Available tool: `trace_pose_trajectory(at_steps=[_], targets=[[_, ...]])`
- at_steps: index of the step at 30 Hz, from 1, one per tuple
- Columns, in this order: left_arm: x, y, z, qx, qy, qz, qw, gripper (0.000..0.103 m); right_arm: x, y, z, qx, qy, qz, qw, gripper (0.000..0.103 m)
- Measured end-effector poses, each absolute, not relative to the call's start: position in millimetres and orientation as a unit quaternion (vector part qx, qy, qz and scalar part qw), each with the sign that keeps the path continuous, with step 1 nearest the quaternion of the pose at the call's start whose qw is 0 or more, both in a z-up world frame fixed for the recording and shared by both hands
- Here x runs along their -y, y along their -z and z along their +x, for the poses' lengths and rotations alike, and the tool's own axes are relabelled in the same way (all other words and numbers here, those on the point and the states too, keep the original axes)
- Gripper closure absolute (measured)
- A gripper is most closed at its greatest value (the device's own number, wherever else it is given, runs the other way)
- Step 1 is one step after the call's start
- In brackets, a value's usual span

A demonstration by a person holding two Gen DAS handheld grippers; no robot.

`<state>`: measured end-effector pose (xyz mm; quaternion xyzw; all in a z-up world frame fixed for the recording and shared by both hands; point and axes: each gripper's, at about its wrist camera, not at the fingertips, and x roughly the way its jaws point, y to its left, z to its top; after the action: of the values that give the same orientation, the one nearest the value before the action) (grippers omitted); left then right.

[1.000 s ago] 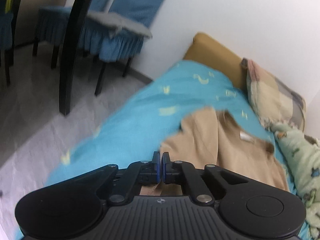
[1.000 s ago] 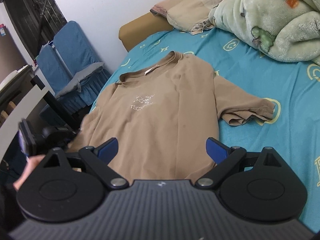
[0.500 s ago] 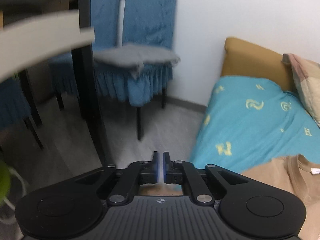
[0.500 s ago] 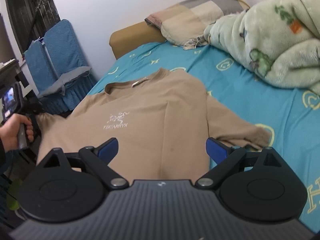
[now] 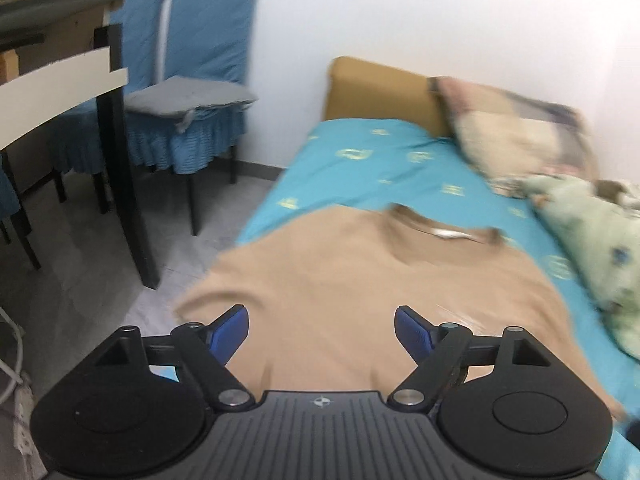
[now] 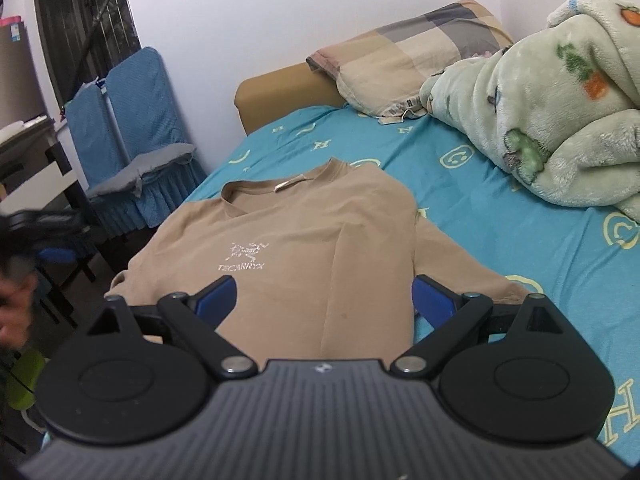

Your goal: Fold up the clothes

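Observation:
A tan T-shirt (image 6: 304,232) with a white chest logo lies spread face up on the turquoise bed sheet (image 6: 520,216), collar toward the headboard. Its left sleeve (image 6: 132,276) reaches the bed's edge. In the left wrist view the same T-shirt (image 5: 360,280) is blurred below my left gripper (image 5: 320,328), whose jaws are opening with nothing between them. My right gripper (image 6: 324,300) stands open above the shirt's lower half, holding nothing. The left gripper (image 6: 44,240) also shows as a blur at the left edge of the right wrist view, in a person's hand (image 6: 12,312).
A checked pillow (image 6: 404,60) and a bunched green fleece blanket (image 6: 560,120) lie at the bed's head and right side. Blue-covered chairs (image 5: 192,80) and a dark-legged table (image 5: 80,80) stand on the grey floor left of the bed.
My left gripper was shut on the shirt's left sleeve, drew it out toward the bed's edge, then let go and opened. The sleeve now lies spread. The right gripper stayed open.

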<state>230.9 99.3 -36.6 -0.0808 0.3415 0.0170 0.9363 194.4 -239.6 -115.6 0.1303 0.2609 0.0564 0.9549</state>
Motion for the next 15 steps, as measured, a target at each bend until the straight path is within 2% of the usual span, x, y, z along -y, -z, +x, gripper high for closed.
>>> trace_pose_trajectory(at_steps=[9,15], targets=[[-12,29,95,-0.278,0.051,-0.034,0.959,0.013,256,98,153,-0.222,-0.046,0.112,0.968,0.007],[3,45,64,-0.286,0.05,-0.022,0.957,0.013,268,87,138,-0.217,-0.033,0.13,0.967,0.008]])
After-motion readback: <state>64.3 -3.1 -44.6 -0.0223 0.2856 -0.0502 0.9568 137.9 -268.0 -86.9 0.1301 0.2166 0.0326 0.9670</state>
